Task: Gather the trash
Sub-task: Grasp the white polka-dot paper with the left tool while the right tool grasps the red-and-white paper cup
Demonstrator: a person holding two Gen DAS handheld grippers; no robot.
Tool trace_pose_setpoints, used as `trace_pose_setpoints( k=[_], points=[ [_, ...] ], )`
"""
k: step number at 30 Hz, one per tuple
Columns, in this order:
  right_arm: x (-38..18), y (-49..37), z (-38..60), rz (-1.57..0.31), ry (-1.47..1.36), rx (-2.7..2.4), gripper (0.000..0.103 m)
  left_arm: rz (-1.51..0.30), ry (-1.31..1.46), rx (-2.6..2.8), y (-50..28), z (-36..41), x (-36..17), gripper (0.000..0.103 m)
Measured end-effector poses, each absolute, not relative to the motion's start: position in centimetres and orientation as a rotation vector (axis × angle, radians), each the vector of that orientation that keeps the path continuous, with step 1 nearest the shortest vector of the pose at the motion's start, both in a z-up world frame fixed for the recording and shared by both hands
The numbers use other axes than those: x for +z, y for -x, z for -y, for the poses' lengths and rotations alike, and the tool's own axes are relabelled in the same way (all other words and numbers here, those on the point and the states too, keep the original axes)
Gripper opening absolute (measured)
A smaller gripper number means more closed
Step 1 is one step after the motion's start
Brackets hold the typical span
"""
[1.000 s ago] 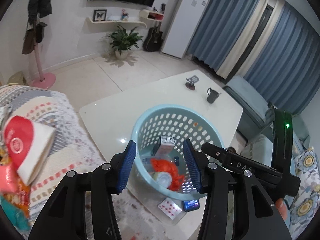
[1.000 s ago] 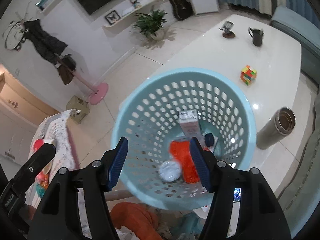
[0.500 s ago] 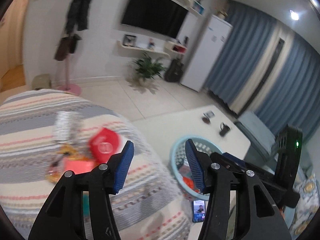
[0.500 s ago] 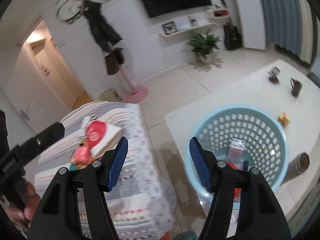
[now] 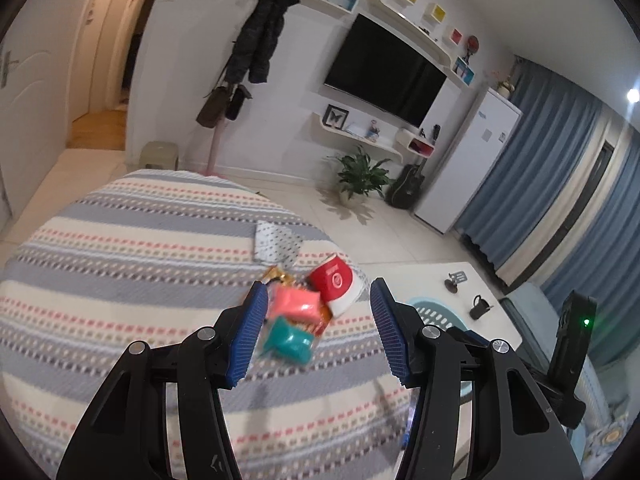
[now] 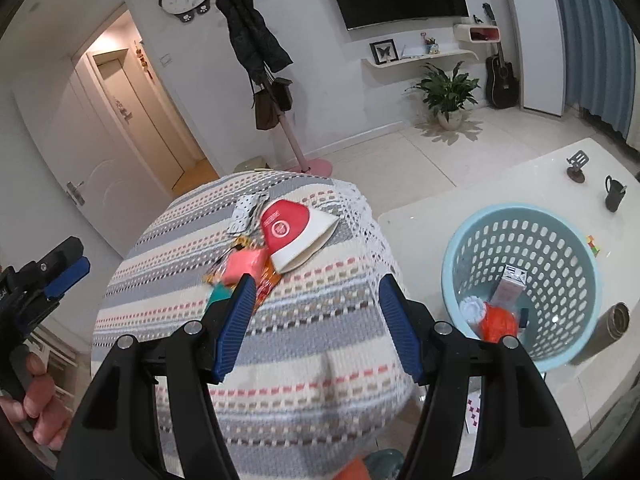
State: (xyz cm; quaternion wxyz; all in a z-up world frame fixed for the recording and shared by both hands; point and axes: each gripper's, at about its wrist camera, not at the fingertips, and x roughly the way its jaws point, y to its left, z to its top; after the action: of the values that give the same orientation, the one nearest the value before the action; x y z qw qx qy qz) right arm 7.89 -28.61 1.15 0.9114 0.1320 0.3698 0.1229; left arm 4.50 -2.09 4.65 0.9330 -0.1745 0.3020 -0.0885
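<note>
- The left tool (image 5: 316,326) hangs over a striped blanket (image 5: 120,280), its fingers apart and nothing between the pads; its jaws have just been opening a little.
- Below and beyond its tips a small heap of trash lies on the blanket: a teal packet (image 5: 289,339) nearest, a pink packet (image 5: 294,304) just behind it, and a flattened red and white paper cup (image 5: 334,286) to the right, the three touching or overlapping.
- A dotted white wrapper (image 5: 276,243) lies farther back, apart from the heap.
- The right tool (image 6: 316,326) is released too, empty, above the same blanket, with the heap up and to the left of its tips.
- To the right a pale blue basket (image 6: 472,236) stands on the white desk (image 6: 520,176), holding a carton (image 6: 508,286), an orange crumple (image 6: 498,326) and a white wad (image 6: 472,308).
</note>
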Motion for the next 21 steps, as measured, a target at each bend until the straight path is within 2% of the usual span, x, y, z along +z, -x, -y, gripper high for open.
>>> trace_pose_setpoints(
  k=[3,8,21],
  points=[
    [1.5,-6.6,28.3,-0.754,-0.257,0.244,0.060,-0.618,0.353,-0.172,-3.4,1.5,4.7,0.058],
    [1.4,-7.1,28.4,-0.760,-0.248,0.227,0.064,-0.656,0.348,-0.191,-5.0,1.4,4.1,0.058],
    [-2.5,-16.6,27.8,-0.822,-0.204,0.180,0.064,-0.900,0.174,-0.200,-21.5,4.5,-4.7,0.056]
  ],
)
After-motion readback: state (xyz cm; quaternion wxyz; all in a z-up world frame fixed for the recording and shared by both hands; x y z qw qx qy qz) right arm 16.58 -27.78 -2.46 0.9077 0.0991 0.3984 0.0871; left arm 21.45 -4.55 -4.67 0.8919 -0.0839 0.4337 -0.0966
